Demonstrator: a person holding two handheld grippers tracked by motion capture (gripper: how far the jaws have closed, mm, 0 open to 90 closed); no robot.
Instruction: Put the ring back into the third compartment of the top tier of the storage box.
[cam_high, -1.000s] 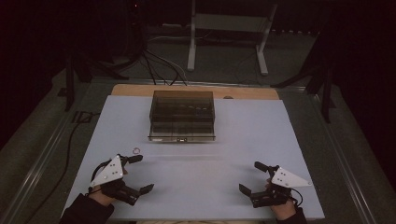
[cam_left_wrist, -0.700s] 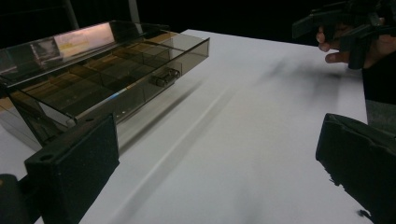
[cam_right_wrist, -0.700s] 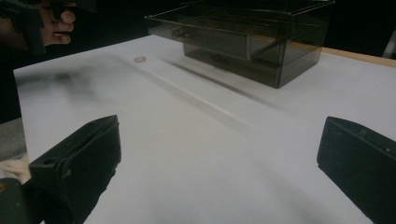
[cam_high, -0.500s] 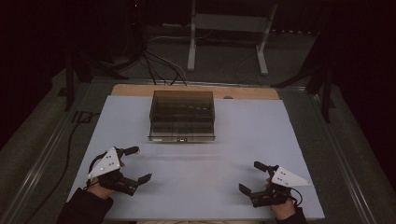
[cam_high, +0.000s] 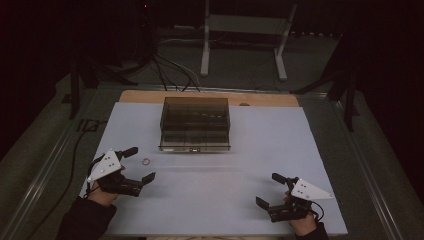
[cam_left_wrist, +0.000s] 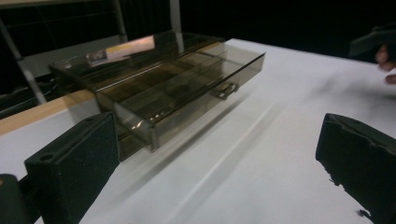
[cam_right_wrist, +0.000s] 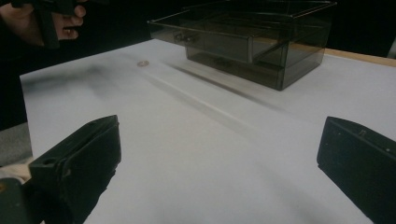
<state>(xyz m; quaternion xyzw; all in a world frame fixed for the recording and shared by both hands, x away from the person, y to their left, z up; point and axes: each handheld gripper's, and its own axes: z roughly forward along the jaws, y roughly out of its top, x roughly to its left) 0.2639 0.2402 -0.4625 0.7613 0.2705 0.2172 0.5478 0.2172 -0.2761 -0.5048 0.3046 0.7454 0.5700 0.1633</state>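
Note:
A smoked transparent drawer box stands at the back middle of the white table. In the left gripper view, the box has its drawer pulled partly out, handle facing me. A small ring lies flat on the table, right beside my left gripper, which is open and holds nothing. Near the front right, my right gripper also stands open and bare. The ring and the box lie far ahead of the right gripper. Wide-apart jaws frame bare table before the left gripper.
A wooden strip runs along the table's far edge behind the box. Cables and a metal stand sit on the dark floor beyond. A cable trails off the left side.
My left gripper has moved away from the person and a little left, ending beside the ring. The right gripper has stayed where it was.

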